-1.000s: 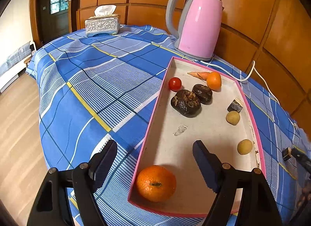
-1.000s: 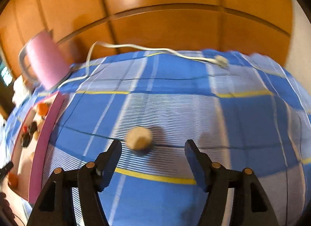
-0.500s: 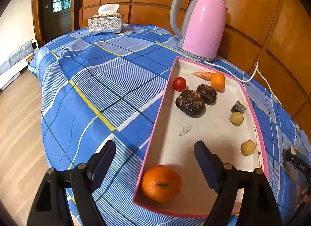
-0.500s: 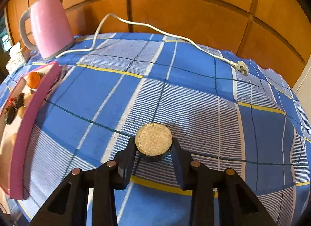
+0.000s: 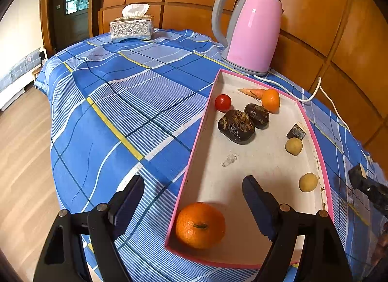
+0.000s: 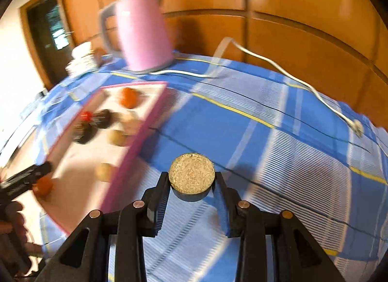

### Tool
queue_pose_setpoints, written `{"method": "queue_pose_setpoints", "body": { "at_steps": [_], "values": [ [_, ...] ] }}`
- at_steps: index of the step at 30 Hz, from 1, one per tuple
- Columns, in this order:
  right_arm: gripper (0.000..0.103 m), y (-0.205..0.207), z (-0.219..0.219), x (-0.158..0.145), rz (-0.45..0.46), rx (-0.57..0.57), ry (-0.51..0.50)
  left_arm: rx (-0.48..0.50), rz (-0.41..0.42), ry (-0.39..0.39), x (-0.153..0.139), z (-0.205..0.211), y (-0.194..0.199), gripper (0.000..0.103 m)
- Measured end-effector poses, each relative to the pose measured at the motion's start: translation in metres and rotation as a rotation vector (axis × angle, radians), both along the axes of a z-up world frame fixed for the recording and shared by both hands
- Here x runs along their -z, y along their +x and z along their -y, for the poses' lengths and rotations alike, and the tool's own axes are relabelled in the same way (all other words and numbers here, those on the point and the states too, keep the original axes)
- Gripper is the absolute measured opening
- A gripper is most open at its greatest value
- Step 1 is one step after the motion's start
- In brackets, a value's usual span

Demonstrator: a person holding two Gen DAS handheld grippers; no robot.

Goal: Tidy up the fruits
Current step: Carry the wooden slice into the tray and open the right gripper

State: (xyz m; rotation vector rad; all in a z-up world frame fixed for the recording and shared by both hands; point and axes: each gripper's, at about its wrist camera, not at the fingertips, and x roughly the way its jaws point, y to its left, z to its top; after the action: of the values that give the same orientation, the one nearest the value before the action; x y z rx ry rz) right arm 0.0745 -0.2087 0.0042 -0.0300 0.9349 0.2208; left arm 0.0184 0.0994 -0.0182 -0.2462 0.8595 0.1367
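Observation:
A pink-rimmed tray (image 5: 312, 134) lies on the blue checked tablecloth. It holds a large orange (image 5: 200, 225) at its near corner, a red tomato (image 5: 223, 102), two dark fruits (image 5: 236, 125), a small orange (image 5: 271, 100), a carrot (image 5: 252, 92) and two tan balls (image 5: 294, 146). My left gripper (image 5: 192, 199) is open and empty above the tray's near end. My right gripper (image 6: 191, 191) is shut on a round dark piece with a tan cut top (image 6: 191, 175), held above the cloth just right of the tray (image 6: 143, 126).
A pink kettle (image 5: 252, 29) stands behind the tray, its white cord (image 6: 291, 78) trailing right across the cloth. A silver tissue box (image 5: 132, 28) sits at the table's far left. Wooden wall panels stand behind. The table edge drops to the wooden floor at left.
My right gripper shut on the round piece, lifted it and swung left toward the tray. My left gripper stayed open, drifting only slightly.

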Motion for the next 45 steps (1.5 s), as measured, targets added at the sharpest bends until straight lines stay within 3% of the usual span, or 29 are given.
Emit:
{"method": "queue_pose_setpoints", "body": {
  "at_steps": [11,21,26,32,39,41,42,45],
  "values": [
    [0.036,0.013,-0.085,-0.005,-0.014,-0.231,0.046,-0.017,-0.005,-0.011,0.002,-0.004,0.001,0.084],
    [0.037,0.045,-0.131,0.014,-0.068,-0.264,0.057,-0.039,-0.024,-0.02,0.008,-0.01,0.004,0.084],
    [0.043,0.05,-0.136,0.022,-0.081,-0.251,0.055,-0.039,-0.025,-0.019,0.009,-0.01,0.004,0.084],
    [0.044,0.04,-0.124,0.019,-0.078,-0.243,0.074,-0.043,-0.027,-0.017,0.009,-0.011,0.004,0.085],
    [0.044,0.021,-0.133,0.019,-0.074,-0.321,0.031,-0.04,-0.018,-0.013,0.006,-0.009,0.003,0.086],
    [0.042,0.02,-0.137,0.025,-0.077,-0.324,-0.003,-0.037,-0.016,-0.012,0.005,-0.008,0.002,0.086],
    [0.036,0.022,-0.139,0.027,-0.073,-0.315,-0.026,-0.036,-0.016,-0.011,0.005,-0.007,0.002,0.086],
    [0.035,0.031,-0.14,0.032,-0.059,-0.282,-0.058,-0.031,-0.013,-0.009,0.004,-0.005,0.002,0.086]
  ]
}}
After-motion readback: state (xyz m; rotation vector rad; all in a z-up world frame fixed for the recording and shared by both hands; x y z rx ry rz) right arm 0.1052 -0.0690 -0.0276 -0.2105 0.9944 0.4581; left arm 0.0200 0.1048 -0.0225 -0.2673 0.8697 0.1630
